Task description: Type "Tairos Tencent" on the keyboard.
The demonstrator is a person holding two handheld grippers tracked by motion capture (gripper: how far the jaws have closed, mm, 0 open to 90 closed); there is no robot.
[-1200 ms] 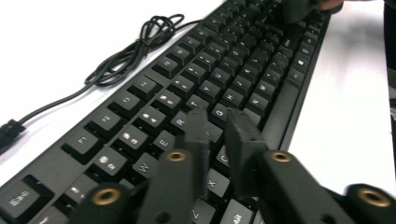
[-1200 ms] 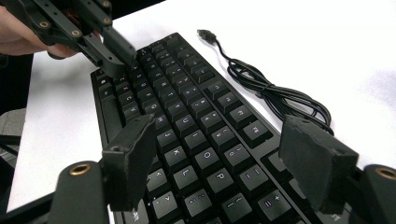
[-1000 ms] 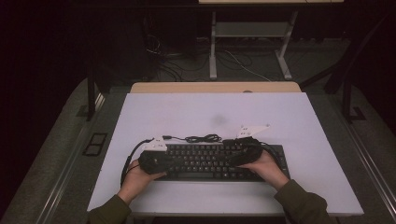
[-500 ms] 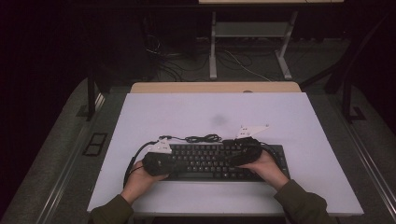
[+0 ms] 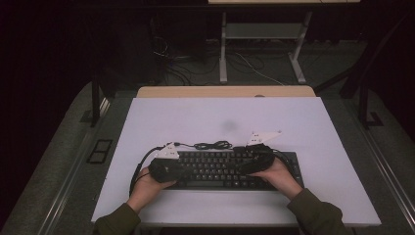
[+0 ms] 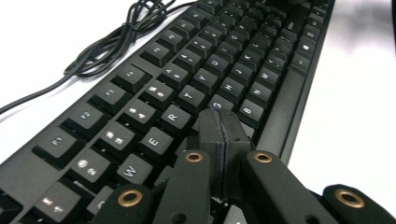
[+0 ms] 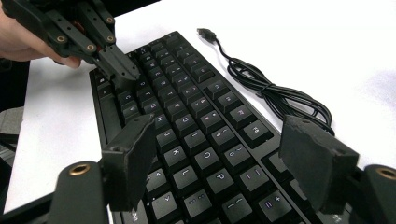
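Two hand-held grippers hovered over the keyboard (image 5: 225, 169) — the left hand-held gripper (image 6: 223, 133) clenched empty, the right hand-held gripper (image 7: 219, 158) released. It looked rigid, fairly light — best gripped by its end edges, clear of the loose cable (image 5: 210, 145) behind it.

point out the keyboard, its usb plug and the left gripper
keyboard (image 5: 215, 169), high view, on the middle rows of keys
usb plug (image 7: 204, 33), right gripper view, on the metal end of the plug lying on the table
left gripper (image 6: 223, 122), left gripper view, at the tips of the shut jaws
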